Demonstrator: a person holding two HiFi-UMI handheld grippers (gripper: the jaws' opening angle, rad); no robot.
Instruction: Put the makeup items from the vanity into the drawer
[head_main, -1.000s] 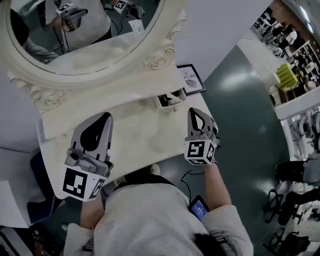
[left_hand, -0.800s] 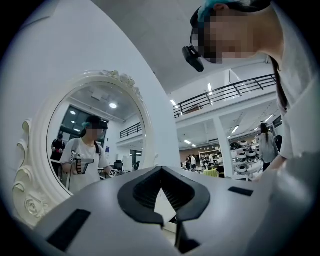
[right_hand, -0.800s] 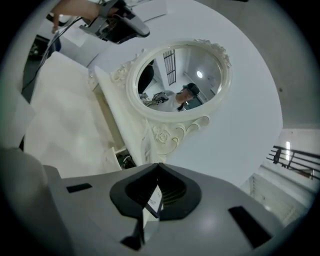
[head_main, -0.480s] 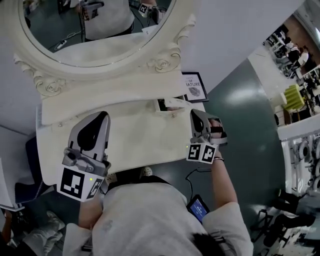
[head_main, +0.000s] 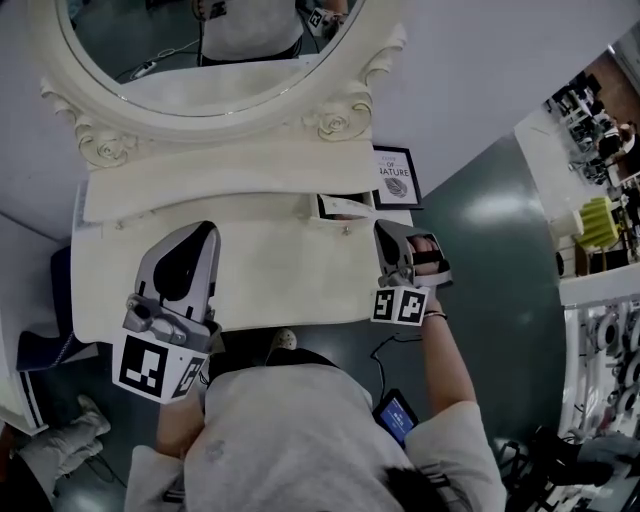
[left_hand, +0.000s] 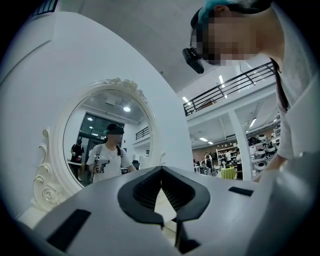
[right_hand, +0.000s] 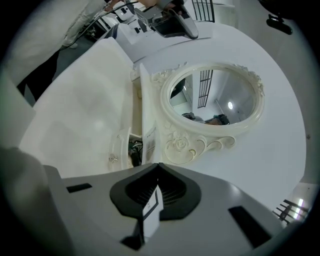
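Right gripper view | right tool (right_hand: 159, 165) pinched tight on thin white packet (right_hand: 151, 209) | open drawer (right_hand: 120, 143) ahead

My grey plastic left gripper (head_main: 207, 232) and right gripper (head_main: 386, 230) each carry a white cube (head_main: 155, 368) with black square markers, and I wear a light short-sleeved shirt (head_main: 300, 430).

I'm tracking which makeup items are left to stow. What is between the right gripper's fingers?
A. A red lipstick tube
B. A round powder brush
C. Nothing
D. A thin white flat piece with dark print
D: in the right gripper view, the right gripper is shut on a thin white flat piece with dark print, pointed toward the small cream drawer, which stands open.
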